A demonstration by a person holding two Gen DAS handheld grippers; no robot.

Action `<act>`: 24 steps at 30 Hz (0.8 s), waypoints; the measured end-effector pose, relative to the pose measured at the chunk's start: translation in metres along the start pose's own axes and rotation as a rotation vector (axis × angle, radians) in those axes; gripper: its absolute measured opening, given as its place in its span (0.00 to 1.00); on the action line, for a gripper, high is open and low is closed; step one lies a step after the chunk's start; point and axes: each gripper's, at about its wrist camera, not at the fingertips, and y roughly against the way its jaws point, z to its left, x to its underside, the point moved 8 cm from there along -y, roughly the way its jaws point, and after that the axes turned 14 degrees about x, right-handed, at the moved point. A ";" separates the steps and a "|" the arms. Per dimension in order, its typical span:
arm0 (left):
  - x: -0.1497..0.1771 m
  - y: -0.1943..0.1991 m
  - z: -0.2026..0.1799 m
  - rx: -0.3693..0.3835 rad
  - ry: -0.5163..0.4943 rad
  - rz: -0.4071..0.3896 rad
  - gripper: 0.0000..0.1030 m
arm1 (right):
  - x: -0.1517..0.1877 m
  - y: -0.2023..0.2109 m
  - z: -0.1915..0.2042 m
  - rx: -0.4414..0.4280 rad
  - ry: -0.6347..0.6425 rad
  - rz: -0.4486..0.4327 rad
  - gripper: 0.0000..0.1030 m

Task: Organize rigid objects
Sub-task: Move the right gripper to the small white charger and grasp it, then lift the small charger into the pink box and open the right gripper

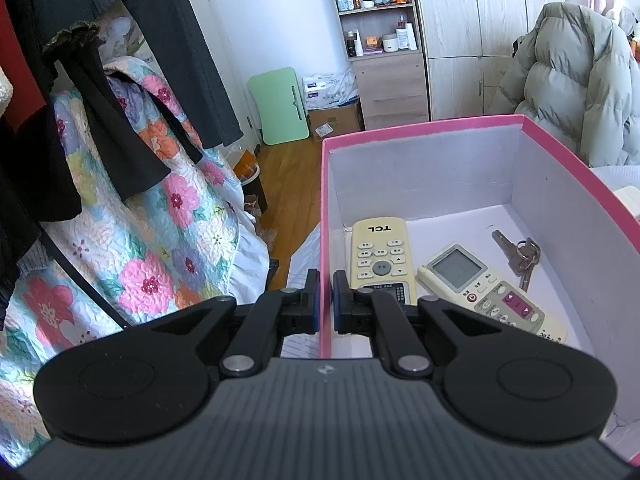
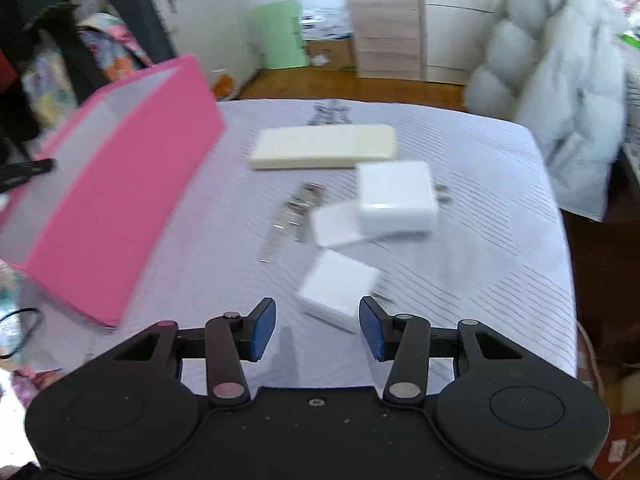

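Chargers, the nearest white charger [image 2: 338, 289] lying on the bed [image 2: 480, 184] just ahead, are what I am reaching for with the right gripper [image 2: 317, 329], fingers half open and empty, while the left gripper [image 1: 326, 300] is pinching the pink box [image 1: 325, 200] wall; next I am judging a straddle and squeeze.

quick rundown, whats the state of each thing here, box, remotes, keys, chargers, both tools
pink cardboard box: open, no lid, wall pinched by left tool
cream TCL remote: flat in box, buttons up
white remote with screen: flat in box, face up
keys on ring: in box
cream flat remote: on bed, outside box
white chargers: on bed, outside box
left tool: shut on box wall
right tool: open, empty
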 end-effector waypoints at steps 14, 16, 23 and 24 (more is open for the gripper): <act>0.001 -0.002 0.001 -0.007 -0.005 0.008 0.05 | -0.002 -0.025 0.007 0.056 -0.051 -0.028 0.54; 0.001 -0.002 0.000 -0.010 -0.007 0.010 0.05 | -0.004 -0.026 0.008 0.084 -0.046 -0.053 0.55; 0.001 -0.002 0.000 -0.010 -0.005 0.010 0.05 | -0.003 -0.025 0.011 0.130 0.016 -0.146 0.48; 0.001 -0.002 0.000 -0.009 -0.003 0.010 0.05 | -0.002 -0.024 0.010 0.119 0.012 -0.145 0.48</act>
